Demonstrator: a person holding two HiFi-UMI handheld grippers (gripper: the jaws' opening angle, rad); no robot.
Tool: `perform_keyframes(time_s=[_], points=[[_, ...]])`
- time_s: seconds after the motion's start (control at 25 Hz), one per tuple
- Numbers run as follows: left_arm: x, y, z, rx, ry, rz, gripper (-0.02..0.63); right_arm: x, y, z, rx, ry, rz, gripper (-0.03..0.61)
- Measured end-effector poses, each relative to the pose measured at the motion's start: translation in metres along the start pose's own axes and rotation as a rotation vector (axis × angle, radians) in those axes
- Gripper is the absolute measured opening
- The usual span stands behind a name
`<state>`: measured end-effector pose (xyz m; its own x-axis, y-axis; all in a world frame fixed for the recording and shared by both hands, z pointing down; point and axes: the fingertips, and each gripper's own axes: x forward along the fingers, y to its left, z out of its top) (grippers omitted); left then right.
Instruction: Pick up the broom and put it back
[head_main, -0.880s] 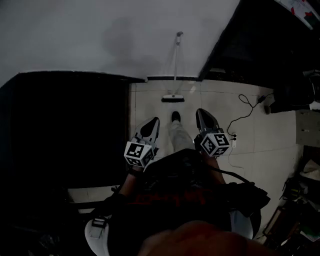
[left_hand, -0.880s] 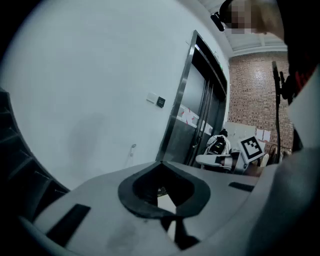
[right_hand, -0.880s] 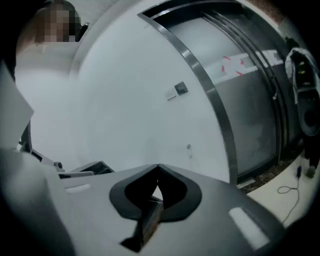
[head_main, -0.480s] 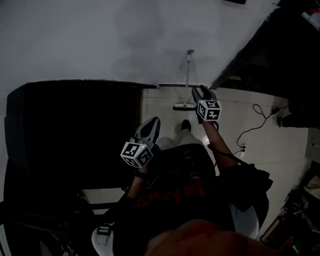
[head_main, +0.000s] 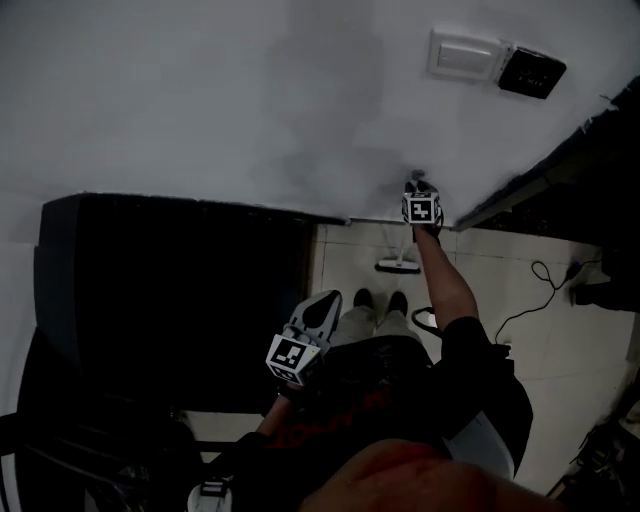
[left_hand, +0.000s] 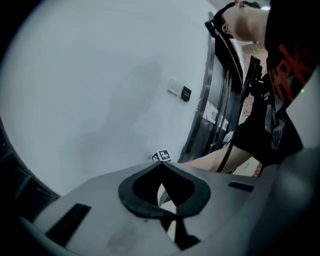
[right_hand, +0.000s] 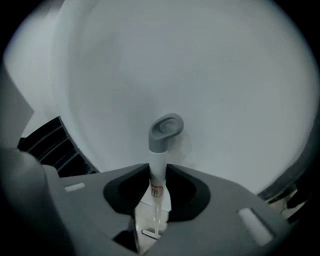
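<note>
Nearest the camera, the left gripper (head_main: 325, 303) is held low in front of the person's body, on the near left. Its jaws are closed tip to tip with nothing between them (left_hand: 161, 167); only a thin slit of pale floor shows through the gap behind the tips.

Just past it, the person's shoes (head_main: 362, 298) stand side by side on the pale tiled floor (head_main: 345, 262). To the left of the feet a big piece of dark furniture (head_main: 170, 290) fills that side and runs back to the wall.

Farther on, the broom (head_main: 398, 266) stands on end, its flat head on the floor close to the foot of the wall and a little beyond the shoes. Its thin white handle rises from the head toward the camera.

The right arm is stretched out to the top of that handle. There the right gripper (head_main: 418, 188) is clamped on the broom (right_hand: 157, 176): the white handle runs straight between the two jaws, which press on it from either side. The grey cap with its hanging hole sticks out just beyond the tips. Whether the cap touches the wall cannot be told — it lies very near it.

Behind everything is the plain white wall (head_main: 230, 100). Far to the right, a white switch plate (head_main: 465, 55) sits on it, with a small dark box (head_main: 530, 72) just beside it.
</note>
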<state>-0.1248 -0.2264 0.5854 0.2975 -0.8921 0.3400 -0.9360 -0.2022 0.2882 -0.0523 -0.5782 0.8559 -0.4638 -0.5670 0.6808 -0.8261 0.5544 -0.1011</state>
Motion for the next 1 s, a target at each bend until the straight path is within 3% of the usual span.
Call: perform_keyframes(time_s=[0.16, 0.32, 0.56, 0.76, 1.0], points=[[0.022, 0.026, 0.052, -0.067, -0.158, -0.049, 0.000, -0.066, 0.008, -0.009, 0.028, -0.059, -0.011, 0.100], [0.054, 0.034, 0.068, -0.038, -0.182, -0.124, 0.000, -0.195, 0.025, -0.014, 0.008, -0.186, 0.023, 0.100], [0.088, 0.025, 0.108, 0.143, -0.203, -0.122, 0.002, -0.351, 0.031, 0.081, -0.028, -0.406, 0.048, 0.100], [0.101, 0.020, 0.128, 0.190, -0.214, -0.140, 0.000, -0.409, 0.041, 0.146, -0.051, -0.542, 0.068, 0.100], [0.102, 0.016, 0.144, 0.178, -0.256, -0.205, 0.002, -0.430, 0.052, 0.156, -0.064, -0.580, 0.082, 0.098]])
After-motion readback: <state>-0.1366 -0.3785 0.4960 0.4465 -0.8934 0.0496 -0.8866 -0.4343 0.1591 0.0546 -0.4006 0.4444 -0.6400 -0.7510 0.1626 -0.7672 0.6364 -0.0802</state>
